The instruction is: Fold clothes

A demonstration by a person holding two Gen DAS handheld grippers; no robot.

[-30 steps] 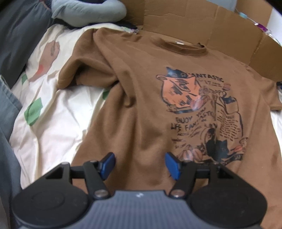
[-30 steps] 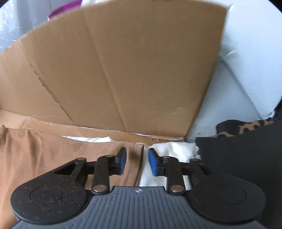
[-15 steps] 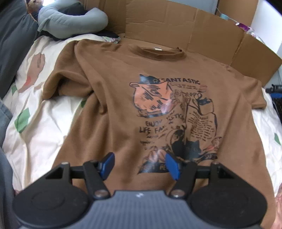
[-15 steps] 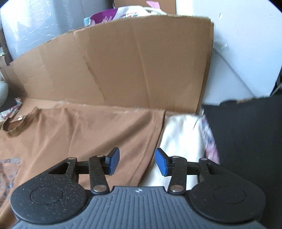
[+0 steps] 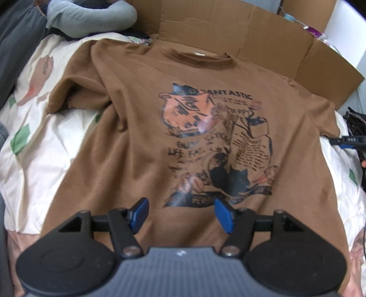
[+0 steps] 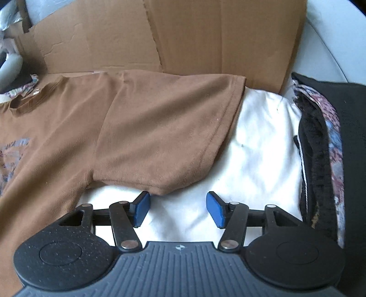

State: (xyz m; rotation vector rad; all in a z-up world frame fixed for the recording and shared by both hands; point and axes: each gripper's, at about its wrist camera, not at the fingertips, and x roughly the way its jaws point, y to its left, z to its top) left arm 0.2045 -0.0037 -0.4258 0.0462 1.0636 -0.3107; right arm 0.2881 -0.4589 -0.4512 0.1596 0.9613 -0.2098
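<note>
Cardboard panels [image 5: 270, 43] stood along the far edge of a bed spread with a white patterned quilt [image 5: 45, 146], and a brown T-shirt [image 5: 128, 164] lay face up on that quilt, its collar [image 5: 199, 58] nearest the cardboard and its printed cat picture [image 5: 215, 148] showing. Beyond the shirt's far-left shoulder lay a grey pillow [image 5: 89, 13]; past its right sleeve [image 6: 164, 134] was a heap of dark and flowered clothes [image 6: 324, 146].

The left gripper [image 5: 180, 213] hung over the lower front of the shirt, blue pads spread wide with nothing between them. The right gripper [image 6: 178, 206] was just short of the right sleeve's lower corner, likewise spread and empty, with bare quilt between its pads.

The shirt looked not yet folded, so the step in hand was probably taking hold for the first fold. The right sleeve lay flat, but the left sleeve [image 5: 75, 91] was rumpled and partly tucked under itself, so it would be best smoothed out before folding. For a clean grasp, the right gripper should catch the sleeve hem without pinching the quilt beneath, since both are soft and lie touching. The left might take the hem or side seam, so that the two lift together and the fold line stays straight.

No box, basket or other container with contents could be made out; the cardboard served only as a wall.
</note>
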